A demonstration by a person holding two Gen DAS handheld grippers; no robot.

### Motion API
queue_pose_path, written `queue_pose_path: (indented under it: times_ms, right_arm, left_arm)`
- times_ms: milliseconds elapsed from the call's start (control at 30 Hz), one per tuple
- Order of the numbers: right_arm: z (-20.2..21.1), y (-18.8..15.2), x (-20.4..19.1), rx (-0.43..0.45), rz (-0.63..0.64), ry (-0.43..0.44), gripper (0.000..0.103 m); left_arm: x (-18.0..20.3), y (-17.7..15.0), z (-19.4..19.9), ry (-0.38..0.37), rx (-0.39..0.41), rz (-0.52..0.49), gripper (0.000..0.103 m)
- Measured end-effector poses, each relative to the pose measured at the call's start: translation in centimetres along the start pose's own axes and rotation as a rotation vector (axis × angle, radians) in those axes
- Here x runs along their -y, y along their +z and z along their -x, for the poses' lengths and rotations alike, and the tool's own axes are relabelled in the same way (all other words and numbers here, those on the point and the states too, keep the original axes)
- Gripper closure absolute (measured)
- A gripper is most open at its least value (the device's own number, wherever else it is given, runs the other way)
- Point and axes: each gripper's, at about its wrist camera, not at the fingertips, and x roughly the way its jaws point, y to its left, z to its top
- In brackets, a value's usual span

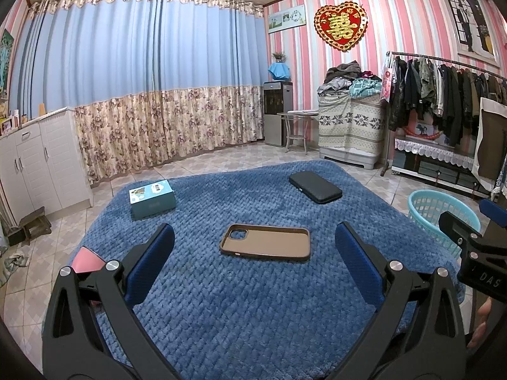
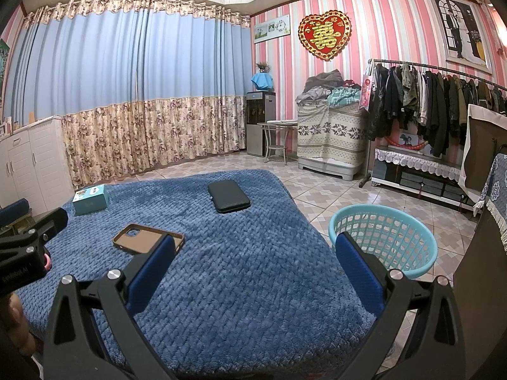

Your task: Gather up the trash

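1 phone case (image 1: 265,242), 1 box (image 1: 152,199), 1 pouch (image 1: 315,186), 1 basket (image 2: 383,240).

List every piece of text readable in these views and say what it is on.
"DAS": on the body of the right tongs, cut off at the frame edge.
"囍": gold character on the red heart wall ornament.
Print on the left tongs, teal box, and wall clock picture: too blurred to read.
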Motion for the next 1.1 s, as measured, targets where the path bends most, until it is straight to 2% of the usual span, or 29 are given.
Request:
queue_pose_path:
  times_ms: [1100]
  right_arm:
    - [0.00, -0.12, 0.00, 0.000, -0.001, 0.001, 0.004]
  left_arm:
    - [-0.46, 0.32, 0.14, -0.003, 0.003, -0.005, 0.005]
